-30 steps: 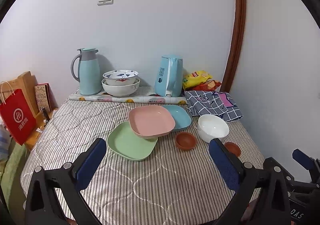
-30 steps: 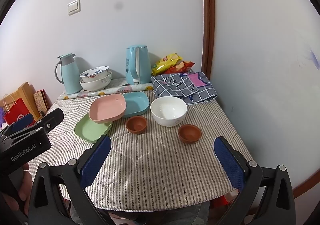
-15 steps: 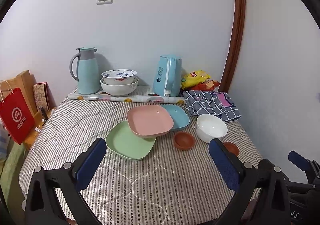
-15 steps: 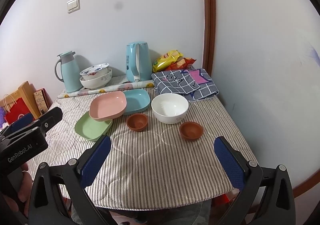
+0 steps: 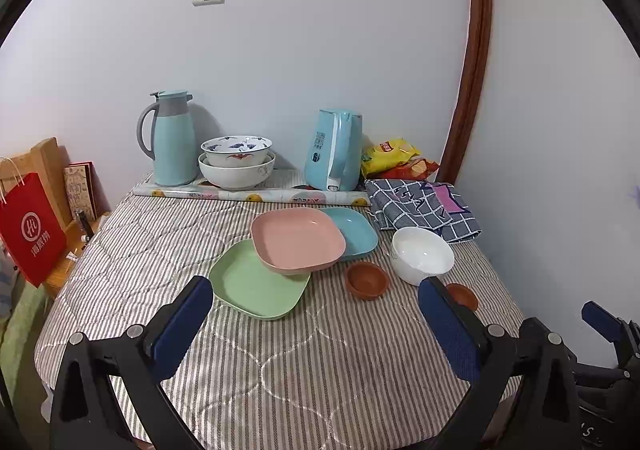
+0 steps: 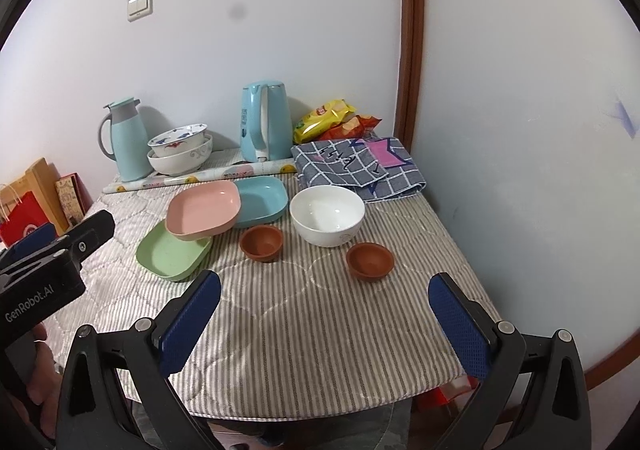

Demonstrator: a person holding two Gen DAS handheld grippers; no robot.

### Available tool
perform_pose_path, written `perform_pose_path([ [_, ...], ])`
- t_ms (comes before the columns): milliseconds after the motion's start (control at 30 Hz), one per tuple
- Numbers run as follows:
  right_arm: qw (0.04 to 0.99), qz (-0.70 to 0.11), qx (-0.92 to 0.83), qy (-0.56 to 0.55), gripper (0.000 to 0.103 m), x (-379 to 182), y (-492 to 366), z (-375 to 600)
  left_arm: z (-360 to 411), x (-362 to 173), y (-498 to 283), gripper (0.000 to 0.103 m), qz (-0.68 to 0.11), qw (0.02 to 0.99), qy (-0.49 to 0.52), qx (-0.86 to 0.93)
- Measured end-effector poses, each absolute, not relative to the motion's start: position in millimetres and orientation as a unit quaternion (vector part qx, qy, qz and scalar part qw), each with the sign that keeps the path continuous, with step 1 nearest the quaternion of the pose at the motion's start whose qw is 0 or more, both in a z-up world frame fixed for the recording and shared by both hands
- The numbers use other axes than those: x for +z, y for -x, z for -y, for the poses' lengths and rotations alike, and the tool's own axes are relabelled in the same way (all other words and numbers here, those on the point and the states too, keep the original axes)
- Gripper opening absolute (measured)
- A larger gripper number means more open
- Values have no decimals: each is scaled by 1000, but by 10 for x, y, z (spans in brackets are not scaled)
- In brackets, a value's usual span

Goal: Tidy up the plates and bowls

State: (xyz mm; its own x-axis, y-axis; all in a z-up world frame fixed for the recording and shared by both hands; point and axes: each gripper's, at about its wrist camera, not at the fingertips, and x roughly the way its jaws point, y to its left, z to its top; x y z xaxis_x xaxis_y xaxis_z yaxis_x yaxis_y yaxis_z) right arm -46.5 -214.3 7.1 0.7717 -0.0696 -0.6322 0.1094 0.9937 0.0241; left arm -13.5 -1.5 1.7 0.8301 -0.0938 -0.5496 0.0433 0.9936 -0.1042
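Note:
On the striped table a pink plate (image 5: 298, 240) rests tilted on a green plate (image 5: 256, 282) and a blue plate (image 5: 354, 232). A white bowl (image 5: 422, 254) stands to their right, with two small brown bowls (image 5: 366, 280) (image 5: 464, 296) in front. The same pink plate (image 6: 202, 209), green plate (image 6: 172, 254), blue plate (image 6: 262, 199), white bowl (image 6: 326, 213) and brown bowls (image 6: 262, 242) (image 6: 370, 260) show in the right wrist view. My left gripper (image 5: 316, 314) is open and empty, short of the plates. My right gripper (image 6: 324, 310) is open and empty above the table's near part.
Two patterned bowls (image 5: 236, 165) are stacked at the back between a blue thermos (image 5: 170, 137) and a blue kettle (image 5: 334, 149). A checked cloth (image 5: 420, 205) and snack bags (image 5: 390, 157) lie at the back right. A red bag (image 5: 30, 230) stands left of the table.
Both grippers have shifted slightly, and the table scene sits a little differently in each view. Both stay open. No dish has moved.

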Motion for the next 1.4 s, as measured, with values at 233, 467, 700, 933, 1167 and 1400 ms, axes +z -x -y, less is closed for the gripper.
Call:
perform_pose_path([
  [233, 943, -327, -62, -27, 102, 89, 447, 2170, 0, -37, 45, 103, -297, 953, 48, -36],
  [467, 946, -320, -57, -3, 102, 45, 383, 2139, 2, -92, -64, 103, -305, 950, 53, -41],
  [700, 941, -328, -81, -21, 102, -49, 209, 2269, 24, -145, -224, 103, -314, 947, 49, -42],
  [933, 939, -326, -100, -34, 102, -104, 58, 2404, -9, -232, -449, 103, -334, 941, 52, -36],
  [1167, 941, -322, -106, 8, 102, -209, -100, 2363, -75, -376, -665, 103, -350, 935, 57, -35],
  [1400, 922, -379, -78, -5, 102, -462, -398, 2369, -149, -509, -880, 103, -357, 932, 61, -13],
])
